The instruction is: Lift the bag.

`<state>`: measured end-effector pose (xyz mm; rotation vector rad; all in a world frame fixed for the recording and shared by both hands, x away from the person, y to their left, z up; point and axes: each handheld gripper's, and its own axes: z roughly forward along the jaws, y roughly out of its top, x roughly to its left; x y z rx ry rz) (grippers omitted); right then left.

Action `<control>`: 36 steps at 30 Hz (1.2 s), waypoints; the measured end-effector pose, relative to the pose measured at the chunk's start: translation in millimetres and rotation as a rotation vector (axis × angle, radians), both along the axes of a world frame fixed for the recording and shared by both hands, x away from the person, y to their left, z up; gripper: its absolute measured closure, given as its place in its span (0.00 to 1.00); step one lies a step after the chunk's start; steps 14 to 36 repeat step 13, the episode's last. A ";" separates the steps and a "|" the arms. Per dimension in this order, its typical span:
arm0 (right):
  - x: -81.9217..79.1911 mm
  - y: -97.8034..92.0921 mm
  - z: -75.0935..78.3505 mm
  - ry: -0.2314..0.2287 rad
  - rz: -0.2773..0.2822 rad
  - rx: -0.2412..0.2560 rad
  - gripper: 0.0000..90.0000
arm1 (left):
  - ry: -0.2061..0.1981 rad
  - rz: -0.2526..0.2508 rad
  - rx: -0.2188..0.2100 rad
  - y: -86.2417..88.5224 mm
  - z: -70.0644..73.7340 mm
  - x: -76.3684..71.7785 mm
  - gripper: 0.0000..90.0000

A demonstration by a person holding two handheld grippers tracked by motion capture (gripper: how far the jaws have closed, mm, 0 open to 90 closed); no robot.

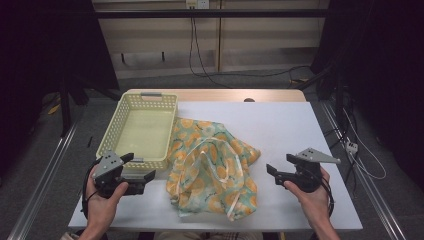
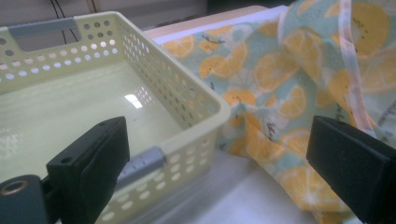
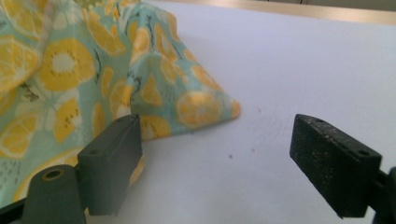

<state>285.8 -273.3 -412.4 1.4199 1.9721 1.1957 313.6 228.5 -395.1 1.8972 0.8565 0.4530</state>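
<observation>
High view: white table (image 1: 280, 130), grey floor (image 1: 40, 165); citrus-print cloth (image 1: 212, 167) beside basket (image 1: 142, 127); both tongs wide, empty.

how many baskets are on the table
1. The pale yellow basket sits at the table's far left, empty, beside the lemon-print cloth. Nothing suggests another hidden under the cloth.

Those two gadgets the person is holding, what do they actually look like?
Each hand grips a black tool. The left gripper and the right gripper both end in two blocky black jaws with small holes, and each carries a grey three-cornered plate on top. A dark cable trails from each. The forearms are bare, no sleeves.
</observation>
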 end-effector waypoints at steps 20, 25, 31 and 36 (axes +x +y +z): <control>-7.6 -3.1 -15.9 0.018 -0.034 0.002 0.19 | -0.010 0.066 -0.050 9.1 -14.5 -6.3 0.07; -7.6 -3.1 -15.9 0.018 -0.034 0.002 0.19 | -0.010 0.066 -0.050 9.1 -14.5 -6.3 0.07; -7.6 -3.1 -15.9 0.018 -0.034 0.002 0.19 | -0.010 0.066 -0.050 9.1 -14.5 -6.3 0.07; -7.6 -3.1 -15.9 0.018 -0.034 0.002 0.19 | -0.010 0.066 -0.050 9.1 -14.5 -6.3 0.07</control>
